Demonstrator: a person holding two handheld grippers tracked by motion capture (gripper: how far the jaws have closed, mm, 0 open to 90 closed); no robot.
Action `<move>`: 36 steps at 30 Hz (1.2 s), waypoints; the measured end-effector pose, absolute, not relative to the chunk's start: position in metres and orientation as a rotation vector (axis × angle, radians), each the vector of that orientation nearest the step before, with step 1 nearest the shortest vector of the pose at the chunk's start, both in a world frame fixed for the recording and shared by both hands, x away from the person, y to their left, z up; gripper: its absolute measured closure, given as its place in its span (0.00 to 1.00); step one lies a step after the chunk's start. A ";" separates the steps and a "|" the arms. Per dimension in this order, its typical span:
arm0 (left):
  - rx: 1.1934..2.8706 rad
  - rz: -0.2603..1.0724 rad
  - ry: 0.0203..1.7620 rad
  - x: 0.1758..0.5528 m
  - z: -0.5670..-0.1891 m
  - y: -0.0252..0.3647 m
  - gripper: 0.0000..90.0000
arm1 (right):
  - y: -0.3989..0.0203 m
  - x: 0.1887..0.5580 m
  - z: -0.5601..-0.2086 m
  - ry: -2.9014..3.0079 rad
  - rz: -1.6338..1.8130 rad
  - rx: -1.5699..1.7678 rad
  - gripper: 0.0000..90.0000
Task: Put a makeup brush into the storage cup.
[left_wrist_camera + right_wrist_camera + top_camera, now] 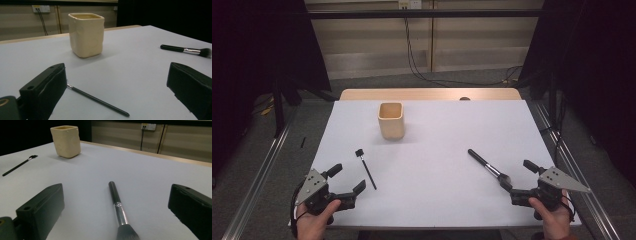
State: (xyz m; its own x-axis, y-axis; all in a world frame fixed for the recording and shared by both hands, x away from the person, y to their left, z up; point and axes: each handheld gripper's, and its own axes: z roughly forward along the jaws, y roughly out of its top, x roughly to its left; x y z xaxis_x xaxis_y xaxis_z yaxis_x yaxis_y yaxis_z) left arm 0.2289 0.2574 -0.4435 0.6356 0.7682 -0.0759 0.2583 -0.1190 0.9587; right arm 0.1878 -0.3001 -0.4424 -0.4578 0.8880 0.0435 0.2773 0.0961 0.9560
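A cream square cup point(390, 120) stands upright at the back centre-left of the white table point(437, 145). A thin black brush point(366, 168) lies flat just in front of my left gripper point(347, 179), which is open and holds nothing. A thick makeup brush point(486, 165) with a silver ferrule lies with its bristle end by my right gripper point(518, 175), also open. In the left gripper view the thin brush point(97, 100) runs between the jaws, with the cup point(86, 35) beyond. In the right gripper view the thick brush point(117, 207) lies between the wide-apart jaws, untouched.
A wooden table edge point(429, 94) shows behind the white sheet. Dark curtains hang on both sides and cables point(422, 70) trail over the floor behind. Metal rails point(259, 170) run along the floor beside the table.
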 end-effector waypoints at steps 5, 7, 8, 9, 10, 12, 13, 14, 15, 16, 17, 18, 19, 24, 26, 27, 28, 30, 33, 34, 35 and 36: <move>1.675 0.545 0.855 0.232 -0.444 0.257 0.03 | -0.300 0.191 -0.444 1.818 1.371 1.145 0.00; 1.686 0.543 0.860 0.233 -0.444 0.257 0.03 | -0.301 0.191 -0.445 1.818 1.379 1.142 0.00; 1.686 0.540 0.863 0.233 -0.444 0.256 0.03 | -0.301 0.191 -0.445 1.820 1.382 1.144 0.00; 1.688 0.541 0.860 0.233 -0.444 0.257 0.03 | -0.300 0.191 -0.445 1.821 1.389 1.145 0.00; 1.686 0.539 0.864 0.232 -0.444 0.257 0.03 | -0.300 0.191 -0.445 1.821 1.396 1.144 0.00; 1.698 0.540 0.872 0.231 -0.443 0.258 0.03 | -0.300 0.191 -0.445 1.826 1.395 1.140 0.00; 1.703 0.539 0.882 0.231 -0.443 0.258 0.04 | -0.299 0.191 -0.444 1.822 1.400 1.134 0.00; 1.708 0.540 0.889 0.231 -0.443 0.258 0.04 | -0.299 0.190 -0.443 1.819 1.406 1.134 0.00; 1.717 0.537 0.903 0.231 -0.444 0.260 0.04 | -0.299 0.190 -0.443 1.819 1.401 1.131 0.00; 1.725 0.522 0.918 0.231 -0.443 0.261 0.04 | -0.298 0.190 -0.443 1.821 1.398 1.130 0.00; 1.726 0.513 0.922 0.232 -0.443 0.262 0.05 | -0.298 0.189 -0.443 1.819 1.400 1.133 0.00; 1.726 0.509 0.926 0.232 -0.443 0.263 0.05 | -0.298 0.189 -0.443 1.815 1.401 1.133 0.00; 1.723 0.516 0.928 0.233 -0.443 0.265 0.05 | -0.297 0.189 -0.442 1.814 1.398 1.127 0.00; 1.722 0.558 0.927 0.237 -0.438 0.263 0.05 | -0.295 0.191 -0.443 1.829 1.395 1.125 0.00; 1.715 0.552 0.924 0.238 -0.436 0.261 0.05 | -0.295 0.191 -0.444 1.830 1.398 1.133 0.00; 1.718 0.558 0.920 0.240 -0.435 0.259 0.05 | -0.296 0.191 -0.444 1.827 1.401 1.133 0.00; 1.724 0.557 0.917 0.241 -0.435 0.258 0.05 | -0.296 0.191 -0.443 1.824 1.405 1.129 0.00; 1.722 0.554 0.920 0.245 -0.433 0.256 0.05 | -0.296 0.190 -0.443 1.827 1.404 1.124 0.00; 1.712 0.562 0.923 0.250 -0.431 0.256 0.05 | -0.296 0.190 -0.443 1.826 1.406 1.121 0.00; 1.709 0.567 0.929 0.251 -0.430 0.256 0.04 | -0.296 0.190 -0.443 1.827 1.404 1.120 0.00; 1.708 0.577 0.935 0.252 -0.429 0.257 0.04 | -0.296 0.190 -0.443 1.829 1.403 1.118 0.00; 1.705 0.594 0.945 0.253 -0.428 0.257 0.03 | -0.295 0.190 -0.443 1.830 1.404 1.119 0.00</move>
State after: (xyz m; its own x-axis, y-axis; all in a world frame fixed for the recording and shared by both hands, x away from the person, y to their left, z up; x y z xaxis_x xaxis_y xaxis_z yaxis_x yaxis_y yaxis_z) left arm 0.2532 0.2567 -0.4278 0.5649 0.8230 -0.0604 0.3025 -0.1384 0.9431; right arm 0.1900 -0.2954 -0.4431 -0.4872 0.8719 0.0492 0.2733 0.0988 0.9568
